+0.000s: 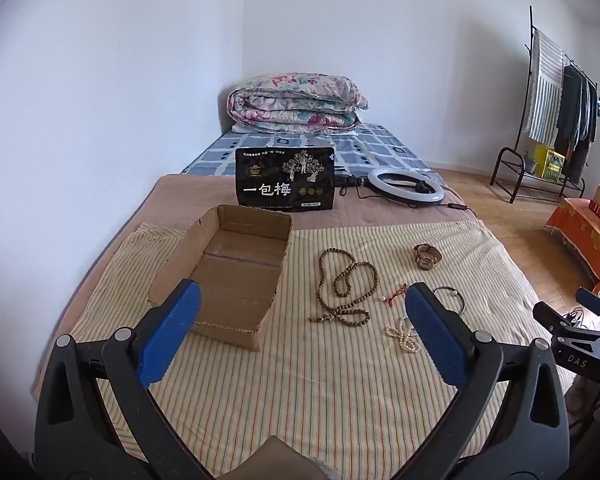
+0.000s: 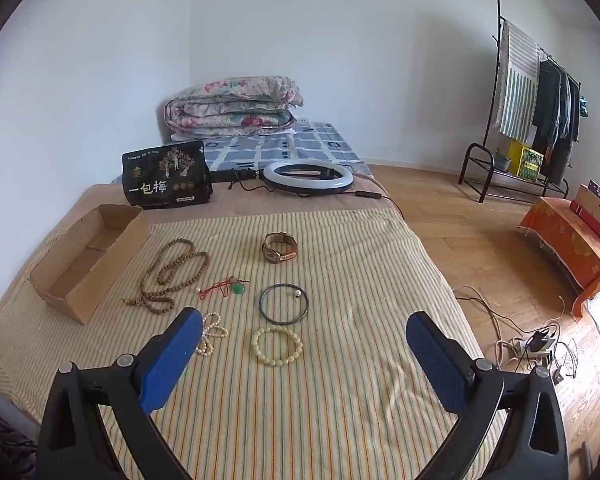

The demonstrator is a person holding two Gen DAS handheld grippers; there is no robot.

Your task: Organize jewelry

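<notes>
Left gripper (image 1: 302,312) held above the striped cloth (image 1: 320,380), jaws spread wide, nothing between them; right gripper (image 2: 304,340) likewise spread and empty. Cardboard box (image 1: 236,272) sits open-topped at the cloth's left side; wooden bead necklace (image 2: 172,272) lies just right of it; red cord with green pendant (image 2: 224,286), watch (image 2: 280,248), dark bangle (image 2: 284,304), pale bead bracelet (image 2: 277,346) and pearl strand (image 2: 212,334) lie spread on the cloth, outside the box.
</notes>
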